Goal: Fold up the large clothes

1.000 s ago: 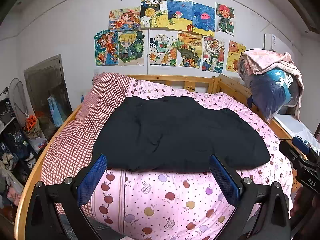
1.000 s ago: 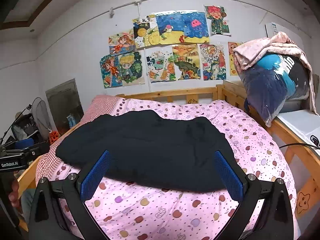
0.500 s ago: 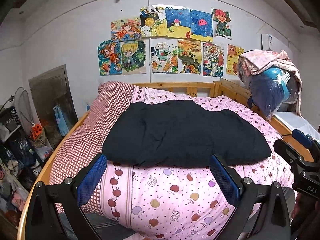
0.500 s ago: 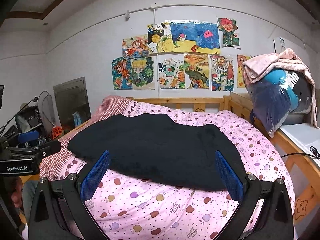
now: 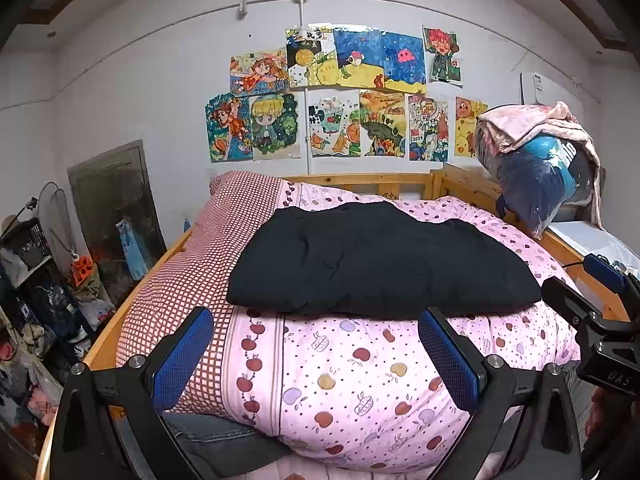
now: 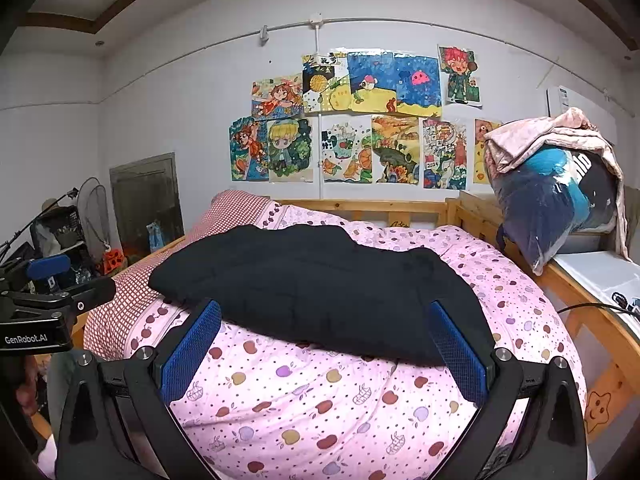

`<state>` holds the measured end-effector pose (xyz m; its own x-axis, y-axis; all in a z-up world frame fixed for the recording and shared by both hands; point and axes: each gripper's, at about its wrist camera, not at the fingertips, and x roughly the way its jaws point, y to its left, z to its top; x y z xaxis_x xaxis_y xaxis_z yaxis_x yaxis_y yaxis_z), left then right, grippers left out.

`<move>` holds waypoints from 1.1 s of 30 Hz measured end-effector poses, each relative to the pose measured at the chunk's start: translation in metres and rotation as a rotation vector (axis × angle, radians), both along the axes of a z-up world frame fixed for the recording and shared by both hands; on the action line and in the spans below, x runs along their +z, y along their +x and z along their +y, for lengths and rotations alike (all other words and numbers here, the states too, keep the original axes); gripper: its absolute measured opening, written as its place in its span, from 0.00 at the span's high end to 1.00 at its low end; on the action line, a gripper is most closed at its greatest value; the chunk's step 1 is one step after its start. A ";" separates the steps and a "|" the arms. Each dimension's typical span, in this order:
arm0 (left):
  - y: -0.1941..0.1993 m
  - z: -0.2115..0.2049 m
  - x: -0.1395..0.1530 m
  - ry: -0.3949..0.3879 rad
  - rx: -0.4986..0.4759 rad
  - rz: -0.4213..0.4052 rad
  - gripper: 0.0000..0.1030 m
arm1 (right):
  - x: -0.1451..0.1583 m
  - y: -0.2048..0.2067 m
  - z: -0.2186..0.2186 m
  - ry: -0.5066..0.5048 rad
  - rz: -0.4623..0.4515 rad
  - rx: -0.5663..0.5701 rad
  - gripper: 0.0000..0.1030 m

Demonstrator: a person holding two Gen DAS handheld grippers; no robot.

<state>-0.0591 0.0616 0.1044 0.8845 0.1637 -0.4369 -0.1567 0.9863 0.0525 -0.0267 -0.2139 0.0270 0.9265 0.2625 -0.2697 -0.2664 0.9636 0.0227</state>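
1. Left wrist view: the left gripper [image 5: 314,354] hangs with jaws wide and empty; the folded black garment [image 5: 380,264] lies on the pink quilt [image 5: 360,384], beyond the blue pads.
2. Right wrist view: the right gripper [image 6: 325,350] is spread wide, empty; the black garment's [image 6: 320,284] near edge lies between its fingertips, untouched.

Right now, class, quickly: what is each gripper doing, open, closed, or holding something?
Left gripper: open, holding nothing, short of the black garment on the bed.
Right gripper: open, holding nothing.
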 end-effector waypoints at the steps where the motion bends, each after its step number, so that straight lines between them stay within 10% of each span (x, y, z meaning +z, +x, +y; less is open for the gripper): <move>1: -0.003 0.000 -0.001 0.003 0.002 -0.003 0.00 | -0.001 -0.003 -0.001 0.000 -0.002 -0.002 0.02; 33: -0.043 0.000 -0.028 0.022 -0.027 -0.043 0.00 | -0.026 -0.037 -0.025 0.002 -0.013 -0.056 0.02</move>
<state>-0.1020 0.0612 0.0769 0.9065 0.1488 -0.3951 -0.1327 0.9888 0.0679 -0.0633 -0.2390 0.0015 0.9431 0.2106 -0.2575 -0.2123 0.9770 0.0216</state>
